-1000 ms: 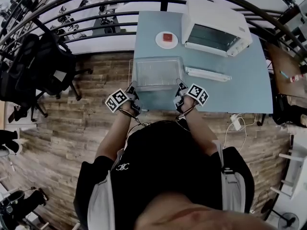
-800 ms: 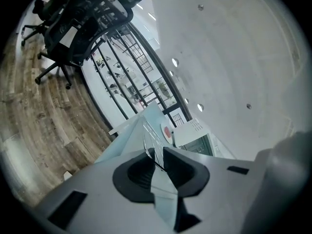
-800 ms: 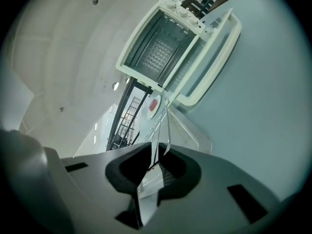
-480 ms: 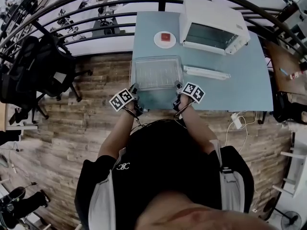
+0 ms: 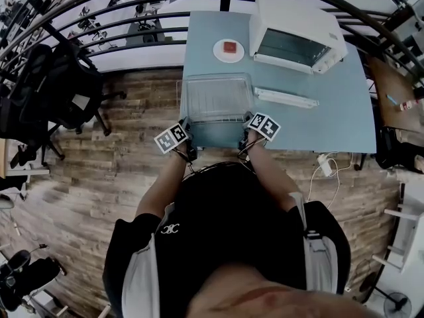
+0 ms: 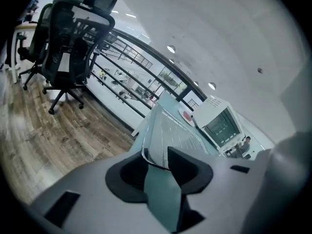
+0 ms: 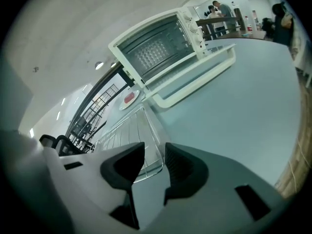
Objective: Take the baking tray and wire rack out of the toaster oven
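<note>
The baking tray (image 5: 217,98), with the wire rack lying in it, rests on the blue-grey table (image 5: 331,124) near its front edge. My left gripper (image 5: 187,123) is at the tray's near left corner and my right gripper (image 5: 246,122) at its near right corner. In the left gripper view the tray's rim (image 6: 155,156) runs between the jaws of the left gripper (image 6: 156,162), which are opening and stand off it. In the right gripper view the rack's corner (image 7: 152,165) sits between the opening jaws of the right gripper (image 7: 155,162). The white toaster oven (image 5: 295,35) stands behind.
The oven's door (image 5: 285,99) lies folded down on the table, right of the tray. A white plate (image 5: 228,50) with a red item sits left of the oven. A black office chair (image 6: 73,43) and railings stand beyond the table's left side.
Both grippers have sunk and rolled a little while staying at the tray's near corners. The tray has come down onto the table.
</note>
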`<state>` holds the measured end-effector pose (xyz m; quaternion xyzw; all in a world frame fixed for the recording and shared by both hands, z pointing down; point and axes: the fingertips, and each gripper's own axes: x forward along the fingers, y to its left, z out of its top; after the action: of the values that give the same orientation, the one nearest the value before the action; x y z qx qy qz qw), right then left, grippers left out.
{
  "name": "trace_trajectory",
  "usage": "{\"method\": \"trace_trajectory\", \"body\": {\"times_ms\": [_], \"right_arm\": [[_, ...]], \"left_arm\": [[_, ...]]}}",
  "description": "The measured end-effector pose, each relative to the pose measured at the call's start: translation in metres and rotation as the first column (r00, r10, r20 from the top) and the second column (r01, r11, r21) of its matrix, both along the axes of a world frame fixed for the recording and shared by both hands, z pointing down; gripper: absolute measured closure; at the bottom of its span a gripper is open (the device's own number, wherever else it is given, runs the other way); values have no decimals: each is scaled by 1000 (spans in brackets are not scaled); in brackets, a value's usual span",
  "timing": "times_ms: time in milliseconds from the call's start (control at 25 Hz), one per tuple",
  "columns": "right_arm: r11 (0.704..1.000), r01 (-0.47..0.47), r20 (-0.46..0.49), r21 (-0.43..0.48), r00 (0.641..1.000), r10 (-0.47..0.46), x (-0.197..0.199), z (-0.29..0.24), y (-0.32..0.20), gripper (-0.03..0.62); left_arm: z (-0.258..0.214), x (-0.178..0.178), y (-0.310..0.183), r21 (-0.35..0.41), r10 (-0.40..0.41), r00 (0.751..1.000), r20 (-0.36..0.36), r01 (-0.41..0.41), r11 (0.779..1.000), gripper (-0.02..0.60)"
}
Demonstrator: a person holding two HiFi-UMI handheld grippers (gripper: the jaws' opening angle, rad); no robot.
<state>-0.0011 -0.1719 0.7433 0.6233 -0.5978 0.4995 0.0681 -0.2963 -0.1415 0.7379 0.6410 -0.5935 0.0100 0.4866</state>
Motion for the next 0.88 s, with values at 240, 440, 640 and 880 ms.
{"method": "trace_trajectory", "body": {"times_ms": [240,440,640,880], "right_arm": [[997,63,-101,46,993,-58,1,-7,-2,445],[990,94,-146,104,986,-78,5,-21,-8,457],[968,156,-228,197,968,-110,5,-49,-18,565],[860,286,-334,423,931,-145,-15,-124,-38,592]], "left_arm": [[5,-16,4,-39,111,954,277,-105,994,378],[-16,-41,0,19,86,910,405,-102,995,374],[-59,-53,-14,120,51,874,483,-123,985,383],[-132,-31,-36,231,74,809,584,-253,939,551]]}}
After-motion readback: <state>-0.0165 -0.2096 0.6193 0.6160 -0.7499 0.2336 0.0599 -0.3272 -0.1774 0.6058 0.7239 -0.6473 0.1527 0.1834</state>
